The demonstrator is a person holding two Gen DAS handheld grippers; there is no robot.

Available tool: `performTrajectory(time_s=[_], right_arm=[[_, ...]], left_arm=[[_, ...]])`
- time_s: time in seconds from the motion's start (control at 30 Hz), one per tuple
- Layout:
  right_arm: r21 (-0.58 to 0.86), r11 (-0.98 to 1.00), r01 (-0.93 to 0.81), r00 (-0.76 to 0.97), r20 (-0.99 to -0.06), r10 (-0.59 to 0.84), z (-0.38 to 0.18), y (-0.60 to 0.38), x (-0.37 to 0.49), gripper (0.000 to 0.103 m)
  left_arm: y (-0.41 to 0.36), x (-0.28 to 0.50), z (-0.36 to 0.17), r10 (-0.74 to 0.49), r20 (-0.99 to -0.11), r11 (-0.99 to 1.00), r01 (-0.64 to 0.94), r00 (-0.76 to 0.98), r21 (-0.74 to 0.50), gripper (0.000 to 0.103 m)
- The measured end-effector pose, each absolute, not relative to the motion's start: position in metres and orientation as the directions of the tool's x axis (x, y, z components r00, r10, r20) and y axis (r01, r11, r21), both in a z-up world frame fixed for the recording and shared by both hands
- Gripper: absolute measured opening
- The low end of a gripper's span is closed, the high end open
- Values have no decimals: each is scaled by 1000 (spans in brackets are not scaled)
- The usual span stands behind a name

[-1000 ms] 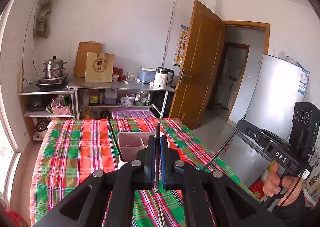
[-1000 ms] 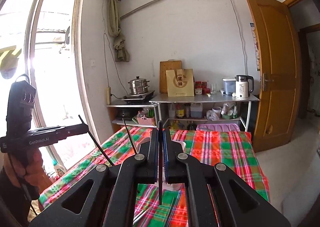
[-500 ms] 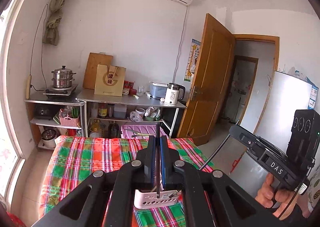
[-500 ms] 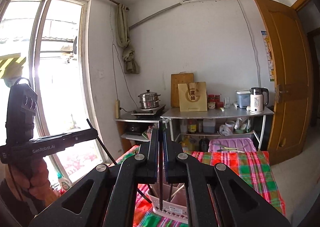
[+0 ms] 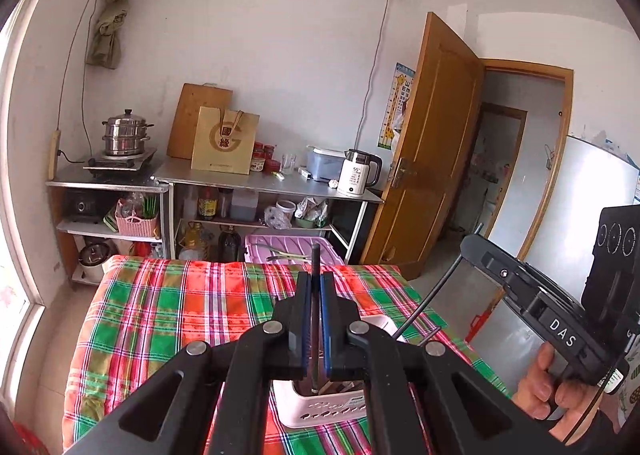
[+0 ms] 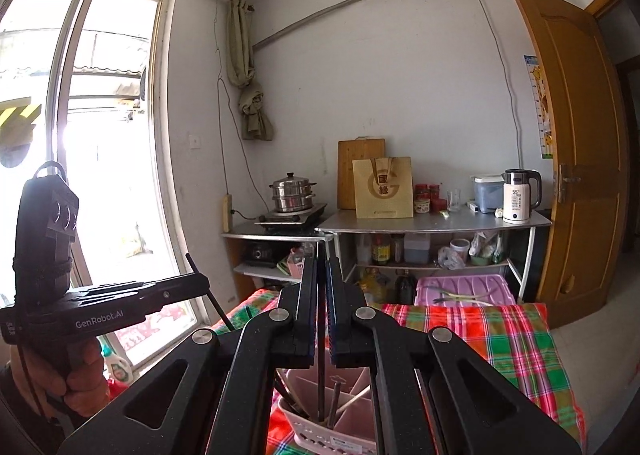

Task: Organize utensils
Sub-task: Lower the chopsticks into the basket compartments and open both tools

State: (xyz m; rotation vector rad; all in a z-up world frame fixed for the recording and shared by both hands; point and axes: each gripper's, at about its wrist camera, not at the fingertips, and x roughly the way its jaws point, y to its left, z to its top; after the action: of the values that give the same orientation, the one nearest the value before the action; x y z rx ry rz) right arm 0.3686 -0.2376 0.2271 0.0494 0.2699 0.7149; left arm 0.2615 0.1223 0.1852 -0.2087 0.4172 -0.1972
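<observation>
Clamped between the narrowed jaws of the left gripper (image 5: 315,291) is a thin dark chopstick (image 5: 315,255), held upright, its lower end reaching down into a pale pink utensil holder (image 5: 320,409) that stands on the plaid-covered surface (image 5: 160,315). A second dark chopstick (image 6: 321,375) is pinched the same way by the right gripper (image 6: 321,275), and its tip is seen down among other utensils inside the divided compartments of the same holder (image 6: 352,387). Which compartment each tip enters cannot be told.

In the left wrist view the right gripper (image 5: 472,245) is seen at the right edge with its chopstick (image 5: 424,307) slanting down toward the holder, gripped by the person's hand (image 5: 560,391). In the right wrist view the left gripper (image 6: 200,281) appears at the left, with its chopstick (image 6: 208,295) angled downward.

Behind the surface, a lilac plastic tray (image 5: 288,247) with a few utensils is visible, and a steel shelf unit (image 6: 432,225) carries an electric kettle (image 6: 520,195), a paper bag (image 6: 382,187) and a steamer pot (image 6: 292,191).
</observation>
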Motion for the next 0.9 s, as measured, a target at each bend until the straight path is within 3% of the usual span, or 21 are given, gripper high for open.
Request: performTrajectory(time_s=[0.57, 0.77, 0.9], right_arm=[[152, 776, -612, 672, -417, 612, 165, -230, 396, 4], [162, 777, -608, 660, -441, 608, 163, -236, 400, 5], [161, 781, -604, 671, -425, 607, 171, -245, 394, 15]], left_arm=[[112, 284, 124, -252, -493, 957, 139, 833, -253, 4], [114, 285, 122, -241, -499, 960, 128, 832, -251, 4], [118, 278, 126, -229, -482, 961, 118, 846, -251, 8]])
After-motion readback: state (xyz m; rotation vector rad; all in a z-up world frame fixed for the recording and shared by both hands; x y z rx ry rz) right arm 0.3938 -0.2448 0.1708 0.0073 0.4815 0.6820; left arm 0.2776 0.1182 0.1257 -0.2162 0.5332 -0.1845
